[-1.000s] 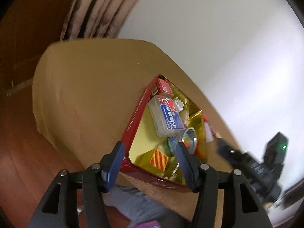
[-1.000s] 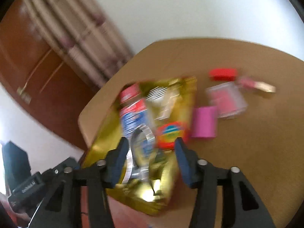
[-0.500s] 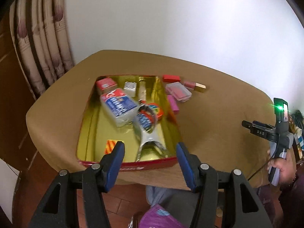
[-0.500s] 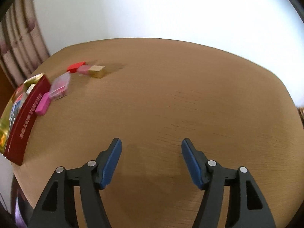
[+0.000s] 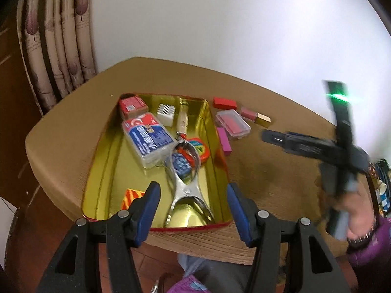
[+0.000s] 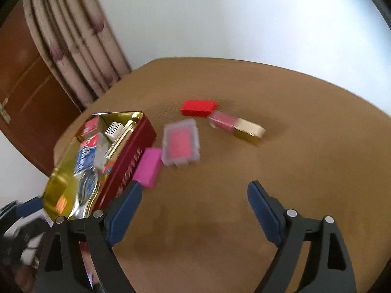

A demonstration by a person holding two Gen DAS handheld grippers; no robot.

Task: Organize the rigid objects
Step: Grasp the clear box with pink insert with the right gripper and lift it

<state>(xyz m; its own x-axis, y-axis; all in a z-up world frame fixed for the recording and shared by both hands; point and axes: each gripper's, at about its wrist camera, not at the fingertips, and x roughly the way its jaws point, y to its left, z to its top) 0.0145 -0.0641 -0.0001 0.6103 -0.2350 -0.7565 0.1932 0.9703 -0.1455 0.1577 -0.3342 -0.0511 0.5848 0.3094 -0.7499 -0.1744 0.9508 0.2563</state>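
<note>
Tin tray (image 5: 221,163), red outside and gold inside, fills the middle of the left wrist view, its long axis running from near to far on the round brown table (image 5: 151,73). The left gripper (image 5: 193,210) hangs over the tray's near rim with its jaws apart and nothing between them. Inside lie metal tongs (image 5: 187,188), a blue-labelled clear box (image 5: 147,139) and several smaller pieces. Four loose things sit on the table just right of the tray's far end: a red block (image 5: 224,102), a clear case (image 5: 233,124), a pink and gold piece (image 5: 255,116) and a magenta block (image 5: 224,139), which lies along the tray wall. From the right wrist view, the right gripper (image 6: 194,210) stands wide open and empty, its jaws having just been opening. The magenta block (image 6: 147,166) lies just beyond its left finger, beside the tray (image 6: 132,161), with its long axis pointing roughly away; the clear case (image 6: 181,142) is just past it, and the red block (image 6: 198,107) and pink and gold piece (image 6: 238,126) are farther off. The right hand looks the nearer one for these. Bare table spreads to the right and near side, while the tray wall crowds the magenta block's left side.
</note>
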